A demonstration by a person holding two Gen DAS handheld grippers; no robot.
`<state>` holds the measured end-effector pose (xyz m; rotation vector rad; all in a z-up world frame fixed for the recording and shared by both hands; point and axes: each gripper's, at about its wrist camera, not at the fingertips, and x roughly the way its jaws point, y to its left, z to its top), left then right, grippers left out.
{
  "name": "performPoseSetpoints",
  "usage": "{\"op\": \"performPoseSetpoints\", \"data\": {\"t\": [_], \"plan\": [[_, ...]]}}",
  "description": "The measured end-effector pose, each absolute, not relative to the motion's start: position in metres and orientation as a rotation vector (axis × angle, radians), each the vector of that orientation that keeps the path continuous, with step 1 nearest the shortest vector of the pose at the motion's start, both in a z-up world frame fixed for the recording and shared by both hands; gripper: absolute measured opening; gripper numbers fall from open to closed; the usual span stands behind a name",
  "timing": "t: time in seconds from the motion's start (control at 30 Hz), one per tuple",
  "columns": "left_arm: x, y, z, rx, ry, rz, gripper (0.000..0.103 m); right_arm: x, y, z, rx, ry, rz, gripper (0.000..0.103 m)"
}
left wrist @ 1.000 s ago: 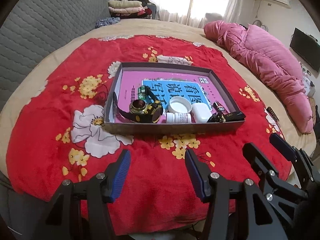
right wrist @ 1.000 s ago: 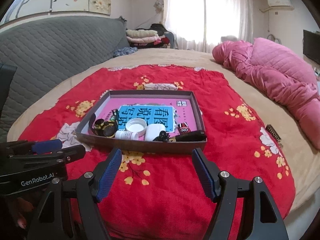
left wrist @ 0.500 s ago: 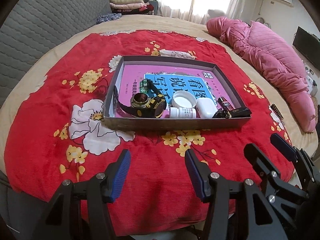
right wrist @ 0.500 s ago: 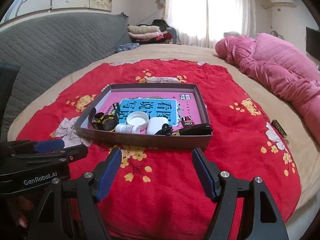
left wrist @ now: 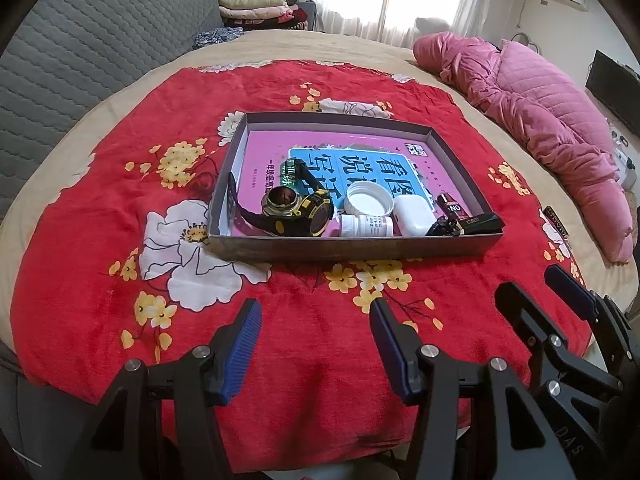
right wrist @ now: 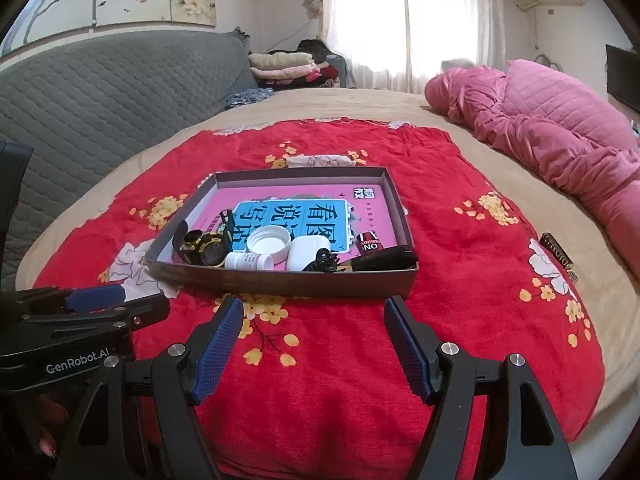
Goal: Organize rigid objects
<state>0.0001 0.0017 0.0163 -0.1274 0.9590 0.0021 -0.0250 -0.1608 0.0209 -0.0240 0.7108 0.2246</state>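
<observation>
Along the tray's [left wrist: 352,250] near wall sit watch [left wrist: 298,210], bottle [left wrist: 366,226], white case [left wrist: 414,216], straight ahead of you. Bottle lies sideways, long axis left-right. Left gripper [left wrist: 314,344] and right gripper [right wrist: 314,344] both spread, empty, about equally near. Black clutter at the right corner is hard to read.

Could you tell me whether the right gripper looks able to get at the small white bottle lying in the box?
Probably yes: the right gripper is open and empty, the box has no lid, and the white bottle lies just behind its low near wall.
</observation>
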Motion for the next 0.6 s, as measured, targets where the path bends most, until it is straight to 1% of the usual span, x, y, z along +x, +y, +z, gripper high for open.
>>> {"op": "performPoseSetpoints", "data": {"t": [0.6], "plan": [[0.0025, 0.0008, 0.0116, -0.108, 0.975, 0.014, 0.056, -0.0232, -0.162, 0.0182, -0.027, 0.715, 0.228, 0.074]]}}
